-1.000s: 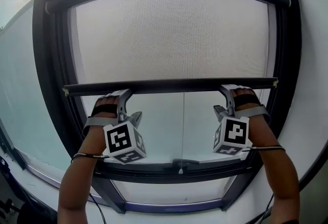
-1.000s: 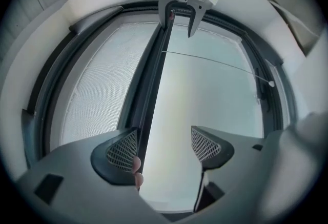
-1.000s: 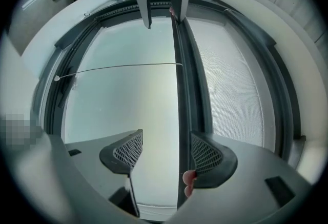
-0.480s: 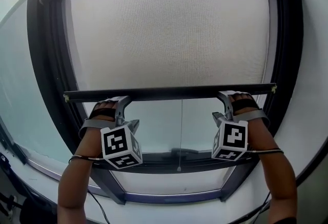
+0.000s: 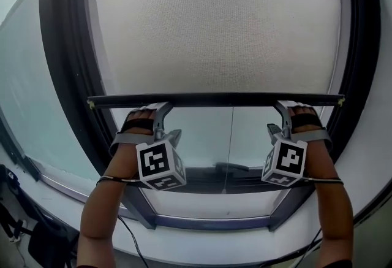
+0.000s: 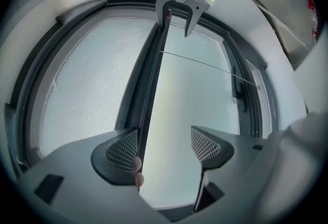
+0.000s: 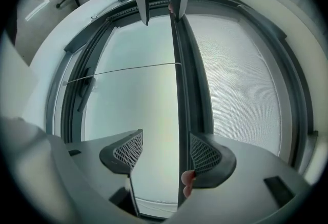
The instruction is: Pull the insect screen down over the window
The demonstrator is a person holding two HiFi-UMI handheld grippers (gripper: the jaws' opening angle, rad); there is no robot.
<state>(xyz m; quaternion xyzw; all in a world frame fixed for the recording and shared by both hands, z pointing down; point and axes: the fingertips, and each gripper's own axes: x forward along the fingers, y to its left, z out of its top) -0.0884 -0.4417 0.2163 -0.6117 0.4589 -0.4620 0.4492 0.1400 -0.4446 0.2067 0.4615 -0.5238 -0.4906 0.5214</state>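
The grey mesh insect screen covers the upper part of the window. Its dark bottom bar runs level across the frame. My left gripper hooks over the bar near its left end, and my right gripper near its right end. In the left gripper view the left gripper stands open, the bar lying against its left pad. In the right gripper view the right gripper is open too, with the bar against its right pad. Bare glass shows below the bar.
A thin pull cord hangs from the bar's middle down to the lower sash. A dark window handle sits on the bottom rail. The black window frame encloses both sides. A cable trails over the white sill.
The bottom bar has come lower toward the bottom rail with both grippers on it, and more mesh shows above it. The head view has shifted slightly.
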